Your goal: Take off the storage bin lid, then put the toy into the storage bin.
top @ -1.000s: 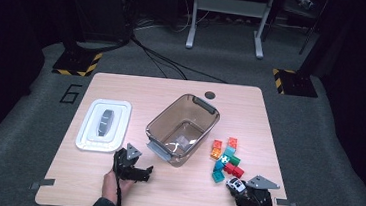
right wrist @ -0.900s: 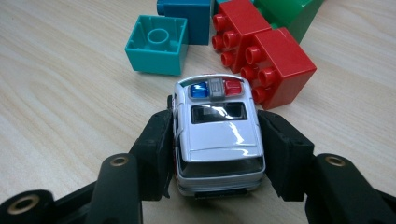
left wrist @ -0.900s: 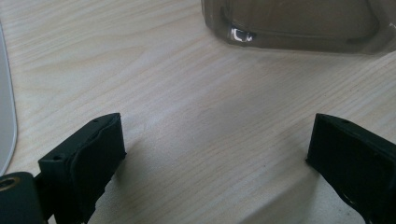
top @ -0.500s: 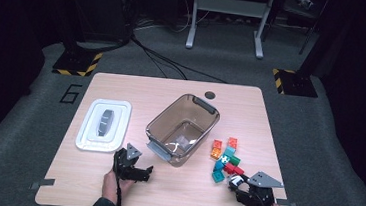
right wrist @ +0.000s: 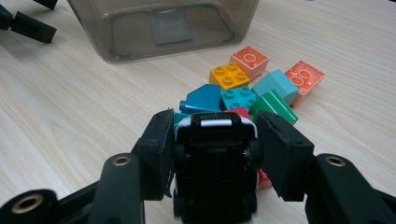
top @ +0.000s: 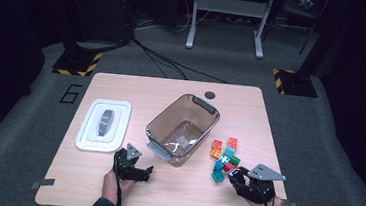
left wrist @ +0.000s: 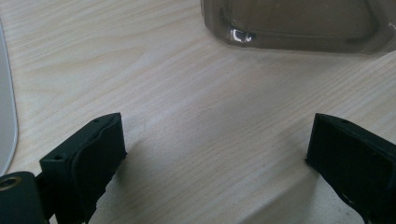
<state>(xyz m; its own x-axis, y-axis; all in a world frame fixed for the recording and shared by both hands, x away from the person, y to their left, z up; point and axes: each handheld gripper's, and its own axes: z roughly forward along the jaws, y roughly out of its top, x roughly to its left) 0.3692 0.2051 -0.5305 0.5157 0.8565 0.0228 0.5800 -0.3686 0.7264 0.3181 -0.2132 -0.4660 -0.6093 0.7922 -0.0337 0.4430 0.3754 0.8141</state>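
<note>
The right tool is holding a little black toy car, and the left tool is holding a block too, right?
Not quite. The right tool does grip the little black toy car, but the left tool holds nothing: the left gripper view shows its jaws open over the bare table.

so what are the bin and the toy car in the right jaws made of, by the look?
Bin: likely smoky clear plastic, glossy; the table grain shows through its walls and highlights glint on it. Toy car: seemingly hard black plastic, matte, seen from its moulded underside with a white edge. Right gripper clamps it.
</note>
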